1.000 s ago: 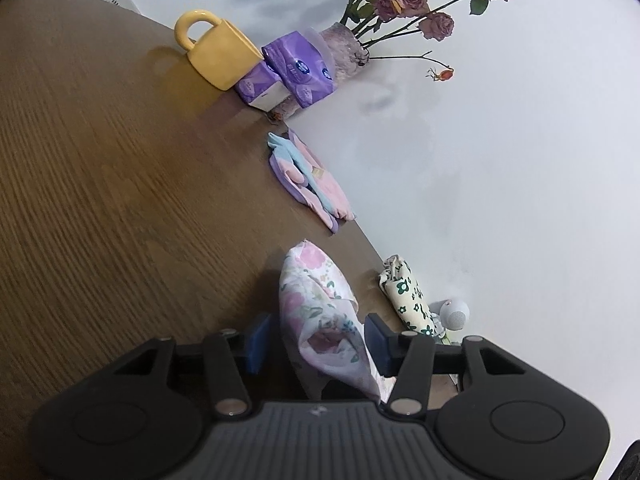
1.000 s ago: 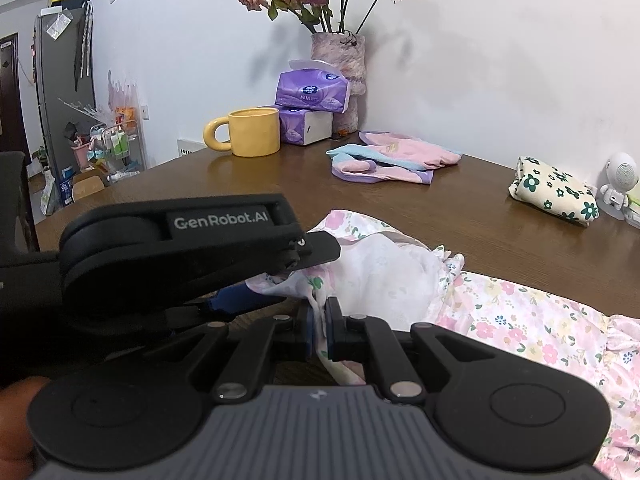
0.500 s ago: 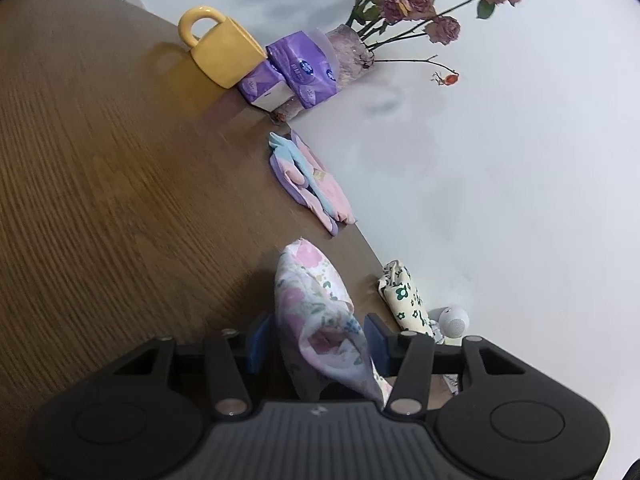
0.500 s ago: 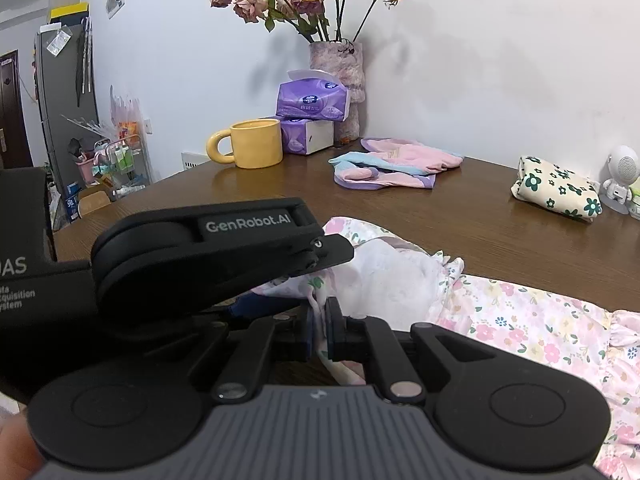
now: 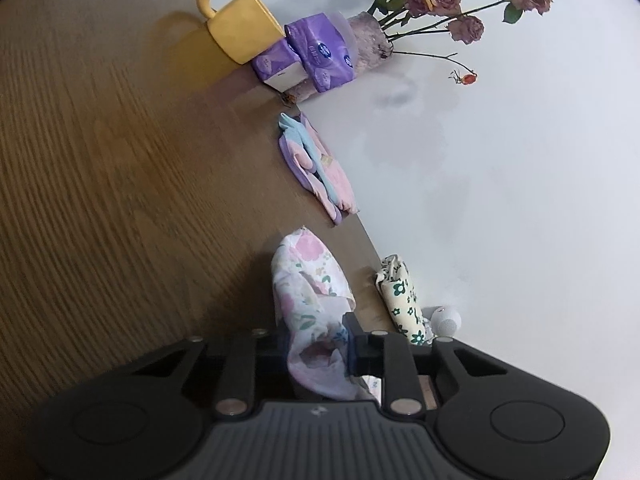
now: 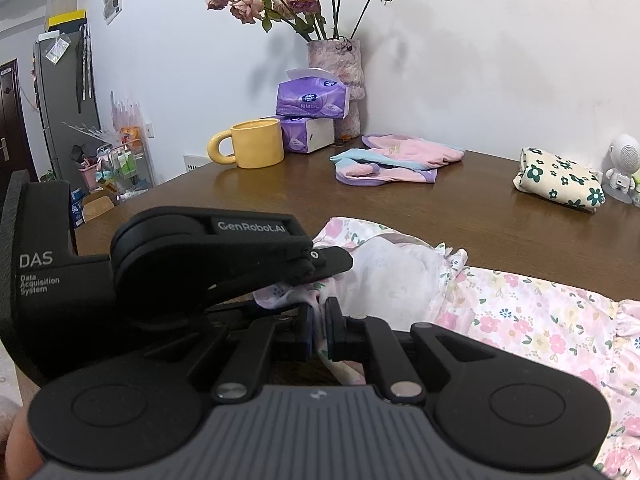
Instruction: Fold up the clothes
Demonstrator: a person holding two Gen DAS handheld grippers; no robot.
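Observation:
A pink floral garment [image 6: 520,312] lies spread on the wooden table [image 6: 460,216], and one edge of it is lifted into a bunch [image 5: 308,280]. My left gripper [image 5: 318,346] is rolled on its side. Its jaws are closing, with that bunch filling the gap between them and the blue pad [image 5: 352,350] against the cloth. In the right wrist view the left gripper [image 6: 320,264] lies just ahead of my right gripper [image 6: 319,330]. The right gripper is shut on a thin fold of the same garment. A hand shows at the lower left of that view.
At the back by the wall stand a yellow mug [image 6: 256,142], purple tissue packs [image 6: 312,98] and a vase of dried roses [image 6: 340,76]. A folded pink, blue and purple garment [image 6: 396,158], a folded green-flowered cloth [image 6: 560,178] and a small white figure [image 6: 622,164] lie farther right.
The left jaws have narrowed onto the bunched floral cloth, and the left gripper has rolled a little. The right gripper keeps its hold in the same place.

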